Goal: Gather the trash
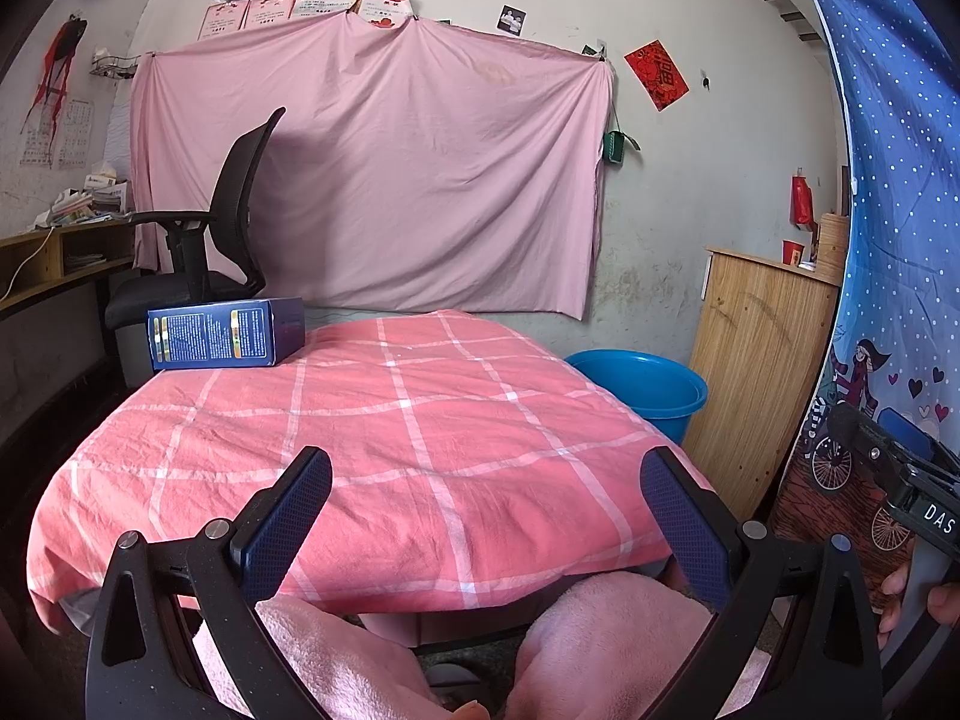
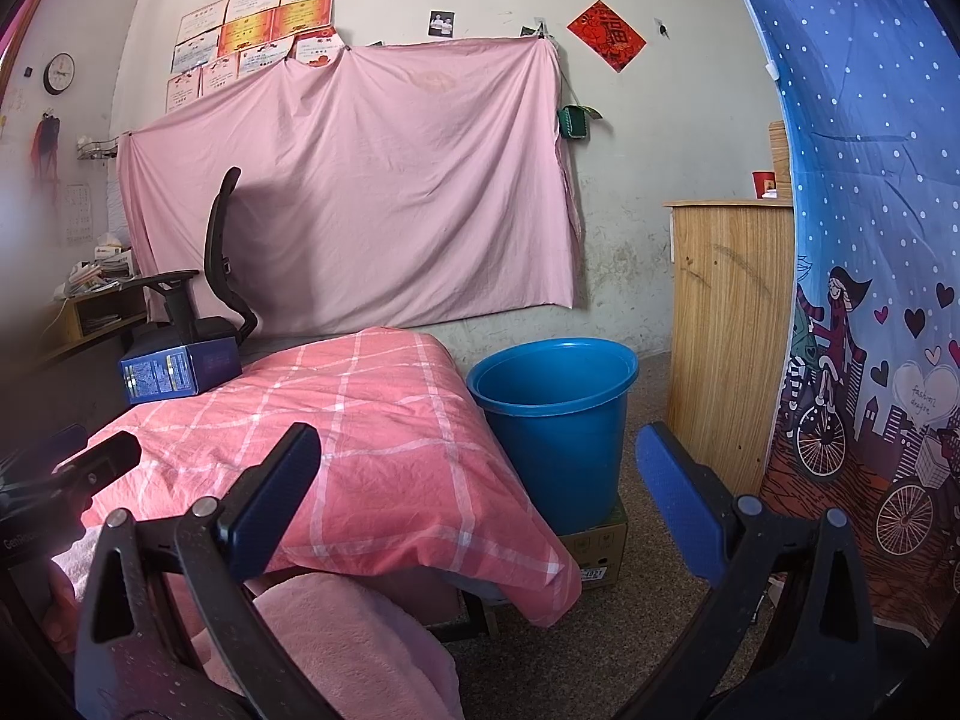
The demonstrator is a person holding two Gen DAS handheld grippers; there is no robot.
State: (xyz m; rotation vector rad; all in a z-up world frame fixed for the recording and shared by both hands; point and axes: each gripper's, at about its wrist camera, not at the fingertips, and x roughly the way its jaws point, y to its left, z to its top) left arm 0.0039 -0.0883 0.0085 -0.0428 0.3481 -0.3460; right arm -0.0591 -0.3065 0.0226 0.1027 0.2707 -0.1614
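1. As the left wrist view looks across the table, the left gripper [image 1: 486, 492] hangs over the near edge with its two blue-padded black fingers [image 1: 288, 516] spread wide, nothing between them
2. Dark blue rectangular cardboard box [image 1: 225, 333] lies on its side at the far left corner of the table, well apart from the left gripper; printed text panel faces the camera
3. Table is covered by a pink-red cloth with white check lines [image 1: 420, 420], wrinkled, draped over the edges
4. Round blue plastic bucket [image 1: 651, 384] stands on the far right side beside the table, partly hidden by the cloth
5. Black mesh office chair [image 1: 222, 222] behind the box, pink sheet [image 1: 390, 180] hung on the wall
6. Right gripper shows at the right edge of this view, a hand [image 1: 918, 600] on its handle; finger state not readable here
7. Fluffy pink-clad knees [image 1: 600, 630] under the table's near edge
8. In the right wrist view, the right gripper [image 2: 480, 498] hangs off the table's right near corner, its fingers wide apart and empty
9. Same box [image 2: 180, 369] at far left on the cloth [image 2: 390, 420], well away
10. Bucket [image 2: 558, 420] is open-topped, upright on a brown cardboard carton [image 2: 600, 546] on the floor, just beside the table, inside looks empty as far as visible
11. Light wooden cabinet [image 2: 726, 330] right of the bucket, blue dotted curtain with bicycle print [image 2: 870, 300] at far right
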